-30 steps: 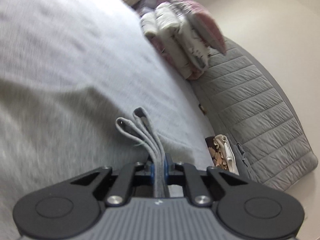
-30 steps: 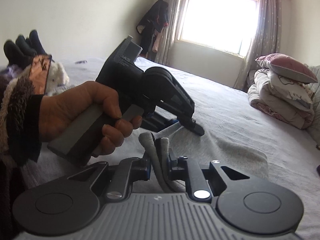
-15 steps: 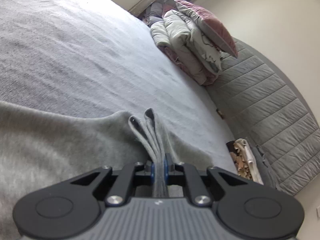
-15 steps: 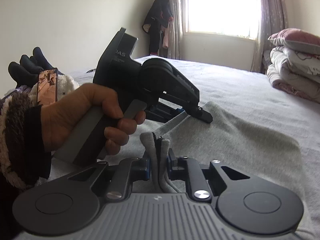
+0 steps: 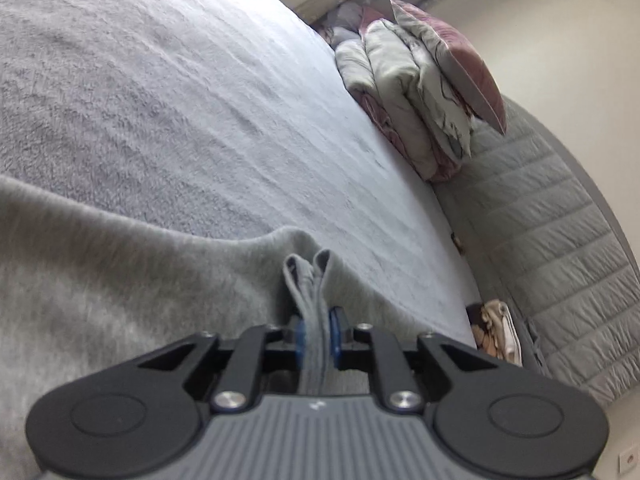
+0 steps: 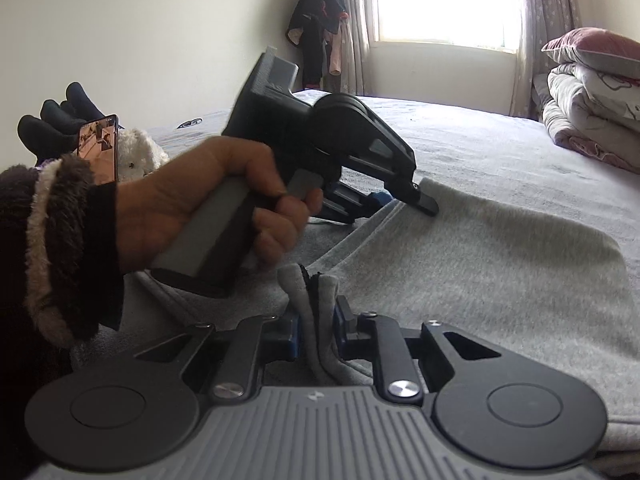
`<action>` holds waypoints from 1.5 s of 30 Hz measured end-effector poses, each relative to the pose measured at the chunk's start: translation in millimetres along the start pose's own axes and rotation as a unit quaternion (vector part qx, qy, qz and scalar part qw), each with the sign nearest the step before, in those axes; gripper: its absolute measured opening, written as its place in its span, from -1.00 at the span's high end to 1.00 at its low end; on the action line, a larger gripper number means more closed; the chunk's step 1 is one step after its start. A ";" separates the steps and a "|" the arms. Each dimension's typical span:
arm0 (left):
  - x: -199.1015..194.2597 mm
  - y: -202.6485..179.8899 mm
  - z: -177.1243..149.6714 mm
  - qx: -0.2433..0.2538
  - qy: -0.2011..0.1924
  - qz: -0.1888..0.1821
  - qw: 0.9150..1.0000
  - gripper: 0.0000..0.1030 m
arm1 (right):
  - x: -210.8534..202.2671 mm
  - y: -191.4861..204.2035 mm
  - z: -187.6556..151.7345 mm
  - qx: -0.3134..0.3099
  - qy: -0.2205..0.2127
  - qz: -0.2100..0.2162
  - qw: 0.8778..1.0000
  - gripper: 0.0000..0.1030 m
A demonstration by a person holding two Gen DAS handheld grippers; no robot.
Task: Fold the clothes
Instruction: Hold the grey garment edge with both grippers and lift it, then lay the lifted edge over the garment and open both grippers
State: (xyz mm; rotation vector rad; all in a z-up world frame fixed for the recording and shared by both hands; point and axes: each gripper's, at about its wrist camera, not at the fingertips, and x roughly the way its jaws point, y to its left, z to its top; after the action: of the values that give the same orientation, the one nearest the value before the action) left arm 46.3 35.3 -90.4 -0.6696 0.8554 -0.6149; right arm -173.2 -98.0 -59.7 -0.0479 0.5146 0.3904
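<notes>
A grey sweatshirt lies spread on the grey bed cover, folded over on itself. In the right wrist view my right gripper is shut on a bunched, doubled edge of it with a dark inner layer showing. A hand holds my left gripper just ahead, low over the bed, shut on the sweatshirt's ribbed hem. In the left wrist view the left gripper pinches several grey layers of the sweatshirt, which drapes to the left.
Folded quilts with a pink pillow are stacked against the quilted headboard. A small pile of cloth sits at the bed's edge. A plush toy and phone lie at the left; dark clothes hang by the window.
Both grippers have come down toward the bed with the sweatshirt still held. The cloth now lies flatter and wider on the cover. The left gripper has shifted rightward in the right wrist view.
</notes>
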 end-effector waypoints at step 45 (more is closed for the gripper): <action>-25.0 -85.8 -95.3 0.327 0.049 0.052 0.942 0.18 | -72.1 -58.4 -47.3 0.077 0.028 -0.354 0.932 -0.30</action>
State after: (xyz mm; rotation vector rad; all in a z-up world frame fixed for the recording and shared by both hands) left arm -64.3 -28.0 -61.3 0.0110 0.7110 -0.7877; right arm -231.0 -184.0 -68.8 -0.0896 0.5467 -0.3600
